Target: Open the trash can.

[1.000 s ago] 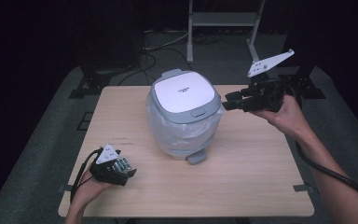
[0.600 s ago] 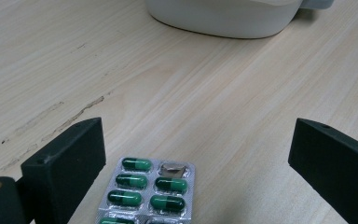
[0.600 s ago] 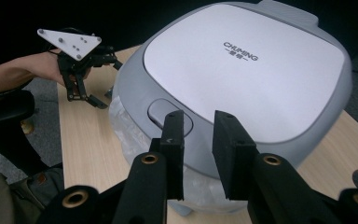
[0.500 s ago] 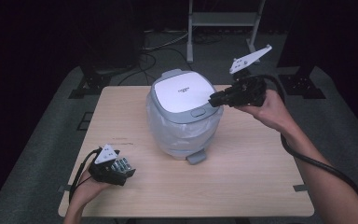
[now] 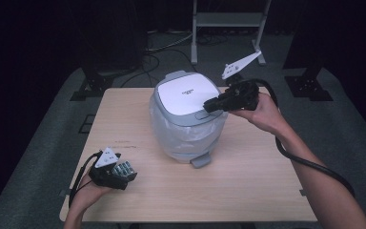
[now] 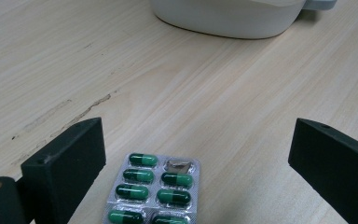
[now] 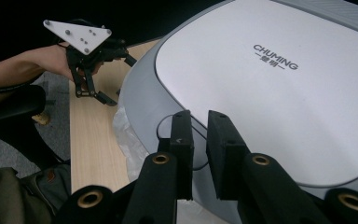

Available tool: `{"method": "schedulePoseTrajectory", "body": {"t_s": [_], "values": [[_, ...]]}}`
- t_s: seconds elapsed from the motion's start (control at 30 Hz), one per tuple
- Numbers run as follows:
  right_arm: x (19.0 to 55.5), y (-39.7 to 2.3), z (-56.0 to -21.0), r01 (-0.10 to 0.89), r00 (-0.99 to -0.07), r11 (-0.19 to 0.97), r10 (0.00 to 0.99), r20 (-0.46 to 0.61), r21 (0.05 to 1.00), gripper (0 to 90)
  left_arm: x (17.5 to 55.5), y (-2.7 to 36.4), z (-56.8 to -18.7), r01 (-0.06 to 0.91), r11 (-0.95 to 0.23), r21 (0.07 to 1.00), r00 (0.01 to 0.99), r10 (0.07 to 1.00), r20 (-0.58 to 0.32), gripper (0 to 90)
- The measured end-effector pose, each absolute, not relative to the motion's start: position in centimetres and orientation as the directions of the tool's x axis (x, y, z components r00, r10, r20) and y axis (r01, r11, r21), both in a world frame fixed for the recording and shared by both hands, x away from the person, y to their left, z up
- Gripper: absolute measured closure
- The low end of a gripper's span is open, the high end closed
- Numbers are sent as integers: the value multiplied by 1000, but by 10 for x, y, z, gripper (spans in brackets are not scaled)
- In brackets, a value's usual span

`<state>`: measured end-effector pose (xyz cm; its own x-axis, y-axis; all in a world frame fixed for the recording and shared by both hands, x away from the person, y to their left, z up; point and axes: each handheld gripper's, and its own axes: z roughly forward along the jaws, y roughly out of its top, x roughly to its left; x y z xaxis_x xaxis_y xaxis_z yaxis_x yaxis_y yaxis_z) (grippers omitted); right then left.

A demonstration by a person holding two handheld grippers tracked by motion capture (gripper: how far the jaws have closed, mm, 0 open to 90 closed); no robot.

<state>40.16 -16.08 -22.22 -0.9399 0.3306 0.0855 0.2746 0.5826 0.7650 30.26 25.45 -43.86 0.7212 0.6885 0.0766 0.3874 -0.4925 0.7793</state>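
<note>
A grey-and-white lidded bin point(image 5: 186, 95), lined with a white plastic bag point(image 5: 181, 136), stands mid-table; its lid point(image 7: 270, 93) reads CHUMING. My right gripper point(image 5: 208, 107) hovers over the lid's front edge by the oval push button point(image 7: 168, 122). Its jaws have just been closing and stand almost together with nothing between them point(image 7: 199, 119). My left gripper point(image 5: 124, 171) rests on the table at the near left, open. A blister pack of green capsules point(image 6: 151, 189) lies flat between its wide-apart jaws, untouched by them; one pocket is empty.
The wooden table point(image 5: 248, 176) has bare room in front of and to the right of the bin. A small grey foot tab point(image 5: 200, 161) sticks out at the bin's base. A metal stand point(image 5: 228, 21) is on the floor behind the table.
My right gripper has moved left and a little down, from beside the bin to over the lid's front edge, and its jaws have narrowed. The left hand has stayed put.
</note>
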Motion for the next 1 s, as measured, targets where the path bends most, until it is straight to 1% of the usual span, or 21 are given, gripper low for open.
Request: {"method": "schedulePoseTrajectory", "body": {"t_s": [0.37, 0.5, 0.67, 0.83, 1.0], "values": [[403, -149, -228, 262, -946, 613, 315, 74, 745, 818, 303, 255, -439, 394, -491, 777, 722, 689, 70, 29], [403, -147, -229, 253, -947, 610, 316, 63, 751, 841, 303, 256, -440, 400, -494, 772, 723, 688, 66, 28], [400, -147, -230, 227, -947, 614, 320, 25, 756, 870, 303, 258, -440, 402, -485, 776, 720, 691, 59, 28], [399, -149, -233, 227, -945, 597, 325, 26, 770, 898, 303, 256, -440, 400, -487, 776, 723, 688, 59, 29], [397, -150, -235, 218, -949, 594, 316, 24, 775, 898, 303, 255, -440, 401, -489, 775, 725, 686, 58, 29]]}}
